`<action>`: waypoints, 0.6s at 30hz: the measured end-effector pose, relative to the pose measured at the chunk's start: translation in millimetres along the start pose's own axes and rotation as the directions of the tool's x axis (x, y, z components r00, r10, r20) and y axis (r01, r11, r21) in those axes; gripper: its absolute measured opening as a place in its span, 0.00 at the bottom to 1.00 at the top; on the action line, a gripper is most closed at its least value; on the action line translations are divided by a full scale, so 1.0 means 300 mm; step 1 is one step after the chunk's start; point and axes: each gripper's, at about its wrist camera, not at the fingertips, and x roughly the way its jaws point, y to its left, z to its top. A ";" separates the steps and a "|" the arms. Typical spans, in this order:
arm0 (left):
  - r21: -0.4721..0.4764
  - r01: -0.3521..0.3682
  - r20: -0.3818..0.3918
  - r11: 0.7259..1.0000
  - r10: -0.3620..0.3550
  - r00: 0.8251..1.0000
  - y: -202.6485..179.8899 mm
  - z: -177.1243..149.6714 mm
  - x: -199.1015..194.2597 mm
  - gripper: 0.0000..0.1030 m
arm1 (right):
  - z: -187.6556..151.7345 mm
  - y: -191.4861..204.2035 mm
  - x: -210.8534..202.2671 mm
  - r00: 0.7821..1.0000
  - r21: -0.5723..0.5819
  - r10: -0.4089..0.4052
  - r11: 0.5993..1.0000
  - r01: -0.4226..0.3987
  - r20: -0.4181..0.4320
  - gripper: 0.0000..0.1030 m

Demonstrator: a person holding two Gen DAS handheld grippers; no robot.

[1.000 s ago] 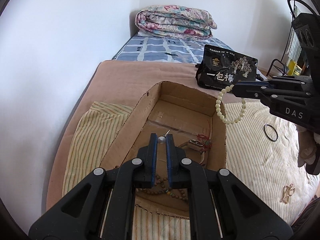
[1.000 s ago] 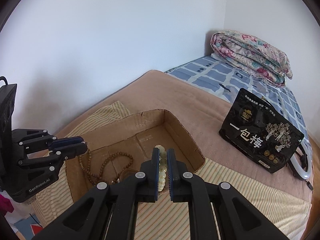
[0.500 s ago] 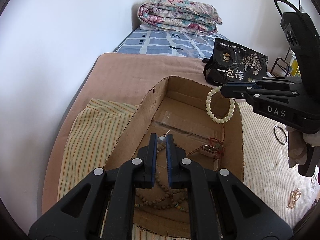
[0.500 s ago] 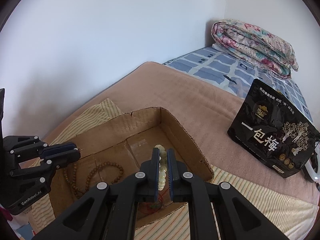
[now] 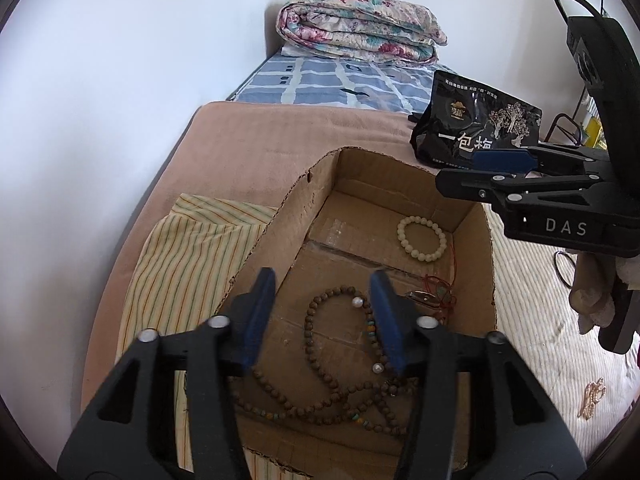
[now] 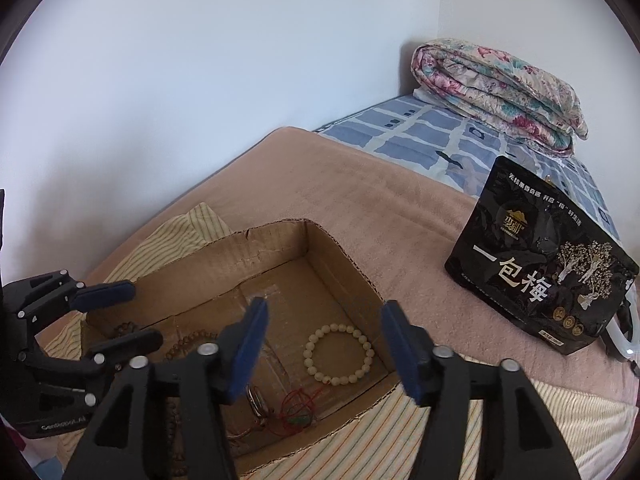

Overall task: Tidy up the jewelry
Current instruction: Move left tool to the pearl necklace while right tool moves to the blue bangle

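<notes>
An open cardboard box [image 5: 280,216] [image 6: 344,264] sits on the bed. My left gripper [image 5: 322,280] [image 6: 140,314] hangs over the box's near end. Its jaws are opening and grip nothing. Below them a small pearl piece [image 5: 357,302] lies on a brown bead necklace [image 5: 312,360]. My right gripper [image 6: 324,308] [image 5: 460,174] is over the box's other end, jaws opening, nothing held. A white bead bracelet [image 6: 338,354] [image 5: 422,239] lies flat on the box floor beneath it. A red-cord pendant [image 5: 438,288] [image 6: 298,404] lies in the box too.
A black snack bag [image 5: 472,128] [image 6: 540,280] stands just beyond the box. A folded floral quilt [image 5: 356,28] lies at the far wall. On the striped cloth [image 5: 192,256] right of the box are a black ring [image 5: 560,268] and a gold piece [image 5: 592,396].
Both grippers went from shut to open. The white bracelet dropped from the right one to the box floor. The pearl piece fell from the left one onto the brown beads.
</notes>
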 end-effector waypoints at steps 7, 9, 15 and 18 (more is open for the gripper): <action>-0.020 -0.010 -0.001 1.000 0.010 1.000 0.004 -0.007 -0.019 0.61 | 0.003 -0.009 -0.043 1.000 0.017 -0.022 1.000 0.022 0.021 0.81; -0.018 -0.012 0.001 1.000 0.012 1.000 -0.002 -0.008 -0.030 0.61 | 0.003 -0.012 -0.059 0.999 0.019 -0.027 0.999 0.026 0.025 0.82; -0.003 -0.012 0.014 1.000 0.012 1.000 -0.030 -0.007 -0.070 0.61 | -0.009 -0.026 -0.119 0.999 0.025 -0.037 0.999 0.036 0.036 0.85; 0.003 -0.010 0.023 1.000 0.010 1.000 -0.051 -0.004 -0.093 0.61 | -0.016 -0.039 -0.155 0.998 0.024 -0.048 0.999 0.047 0.044 0.86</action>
